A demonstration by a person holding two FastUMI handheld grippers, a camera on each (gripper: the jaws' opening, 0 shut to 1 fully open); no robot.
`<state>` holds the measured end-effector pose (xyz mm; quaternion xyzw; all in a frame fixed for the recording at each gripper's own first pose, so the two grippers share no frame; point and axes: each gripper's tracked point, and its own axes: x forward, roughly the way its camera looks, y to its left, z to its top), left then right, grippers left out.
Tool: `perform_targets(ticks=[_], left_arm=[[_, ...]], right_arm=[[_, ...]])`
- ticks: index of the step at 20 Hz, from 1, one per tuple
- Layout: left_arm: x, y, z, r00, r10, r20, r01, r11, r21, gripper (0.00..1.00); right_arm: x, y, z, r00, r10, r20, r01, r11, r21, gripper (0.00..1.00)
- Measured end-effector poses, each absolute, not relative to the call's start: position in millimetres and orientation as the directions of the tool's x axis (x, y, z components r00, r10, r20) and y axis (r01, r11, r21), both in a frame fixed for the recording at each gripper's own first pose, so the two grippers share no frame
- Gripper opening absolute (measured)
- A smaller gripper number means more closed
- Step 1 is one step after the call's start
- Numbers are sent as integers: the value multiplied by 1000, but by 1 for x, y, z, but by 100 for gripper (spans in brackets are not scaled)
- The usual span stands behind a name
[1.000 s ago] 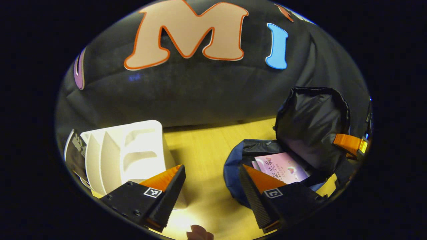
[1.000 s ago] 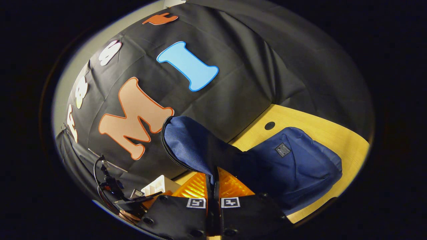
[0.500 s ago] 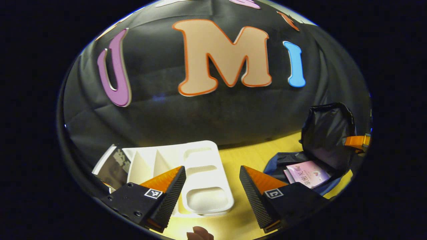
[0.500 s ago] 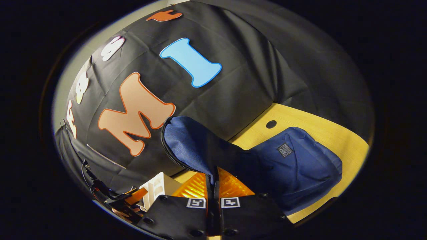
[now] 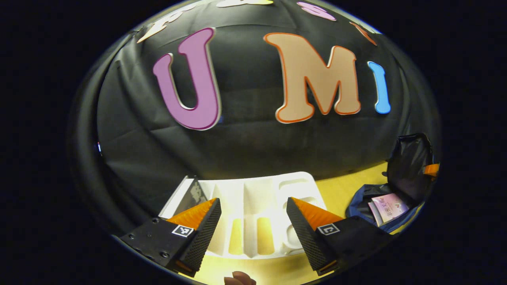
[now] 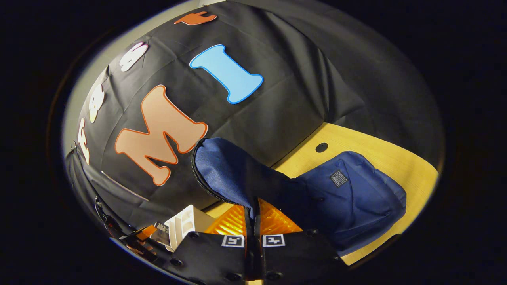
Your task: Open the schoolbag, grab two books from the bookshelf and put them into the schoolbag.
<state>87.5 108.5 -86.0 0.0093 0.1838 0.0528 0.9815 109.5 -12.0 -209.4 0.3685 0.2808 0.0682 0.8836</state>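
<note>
The schoolbag [image 6: 348, 198] lies open at lower right, with 1 pink book [image 5: 390, 206] inside, so 1 book remains. The right gripper [image 6: 252, 217] is clamped on the bag's flap [image 6: 229, 174], holding it up. The left gripper [image 5: 253, 221], jaws wide and empty, faces the white bookshelf [image 5: 253, 198]; a dark book [image 5: 194, 194], probably the 2nd, stands in its left slot.

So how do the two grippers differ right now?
The left gripper is open and holds nothing, while the right gripper is shut on the schoolbag's flap. The left one faces the white bookshelf; the right one holds the flap up. Both hover over the wooden table.
</note>
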Motion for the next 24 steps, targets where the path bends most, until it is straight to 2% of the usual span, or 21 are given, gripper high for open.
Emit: perform_targets(ticks=[1,4,7,8,9,10,13,19,24], left_arm=[[86,119,-86,923,121,-366,-118,993,31,100],[82,149,-91,899,145,-413,-149,989,22,96],[82,175,-98,866,165,-472,-191,982,-7,100],[81,185,-101,855,167,-492,-201,979,-17,96],[83,194,-101,849,172,-500,-211,977,-22,100],[86,203,-101,842,178,-509,-216,976,-17,96],[89,227,-99,823,207,-528,-228,973,27,97],[103,246,-113,772,202,-603,-224,974,40,96],[113,257,-142,697,180,-694,-214,976,39,96]], right_arm=[[109,-12,-210,834,326,-446,87,720,689,3],[109,-12,-211,834,322,-449,91,722,686,3],[108,-13,-211,837,315,-446,97,718,689,3],[108,-14,-212,838,314,-446,99,716,691,3],[108,-13,-212,839,313,-446,101,714,692,3],[109,-6,-203,840,311,-445,103,713,693,3],[108,-6,-203,844,306,-442,109,708,698,3],[106,-7,-203,848,296,-440,119,701,703,3],[105,-8,-203,851,288,-439,128,698,704,3]])
